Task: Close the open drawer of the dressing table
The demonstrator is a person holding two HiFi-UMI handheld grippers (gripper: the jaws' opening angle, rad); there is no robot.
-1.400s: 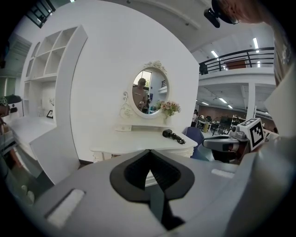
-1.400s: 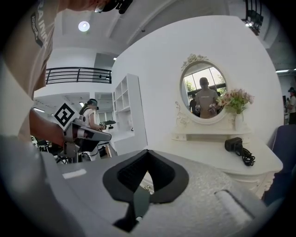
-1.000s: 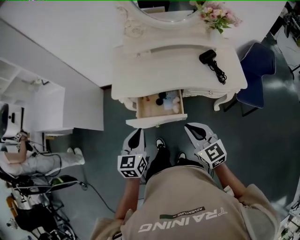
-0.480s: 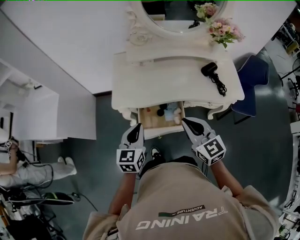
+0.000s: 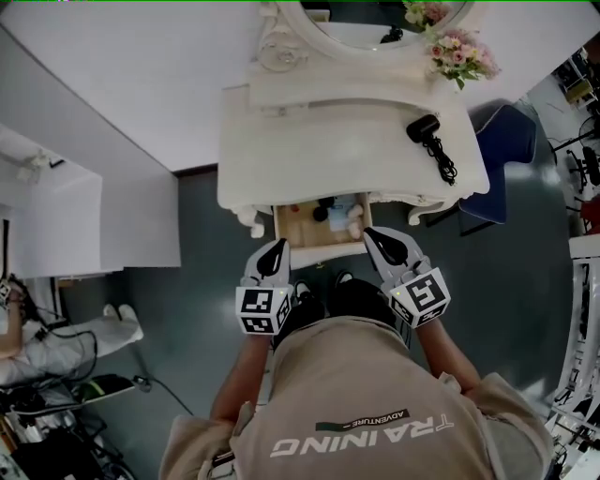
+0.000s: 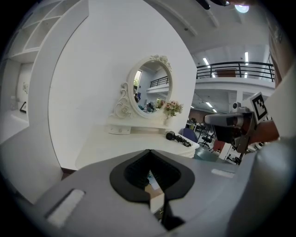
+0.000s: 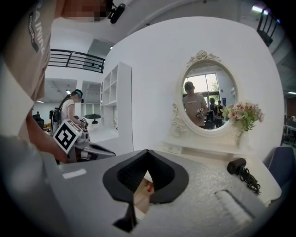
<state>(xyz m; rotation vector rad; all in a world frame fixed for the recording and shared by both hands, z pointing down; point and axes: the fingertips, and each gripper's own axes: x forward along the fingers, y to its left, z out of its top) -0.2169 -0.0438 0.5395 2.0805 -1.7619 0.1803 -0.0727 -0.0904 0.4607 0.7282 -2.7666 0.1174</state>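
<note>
The white dressing table (image 5: 337,150) stands ahead of me with its middle drawer (image 5: 314,232) pulled out; small items lie inside on its wooden floor. My left gripper (image 5: 275,251) is shut, its tip at the left end of the drawer front. My right gripper (image 5: 378,240) is shut too, at the right end of that front. Whether either tip touches the wood I cannot tell. In the left gripper view the left gripper (image 6: 149,155) points at the table top (image 6: 125,143). In the right gripper view the right gripper (image 7: 147,155) shows a strip of the drawer behind its jaws.
A black hair dryer (image 5: 424,128) with its cord lies on the table's right side, near a bunch of flowers (image 5: 459,52) and the oval mirror (image 5: 375,19). A blue chair (image 5: 502,159) stands at the right. A white cabinet (image 5: 84,225) and a person (image 5: 19,328) are at the left.
I have stepped closer to the table. Both grippers have moved forward from the floor side up to the drawer front, and the drawer seems to stick out a little less.
</note>
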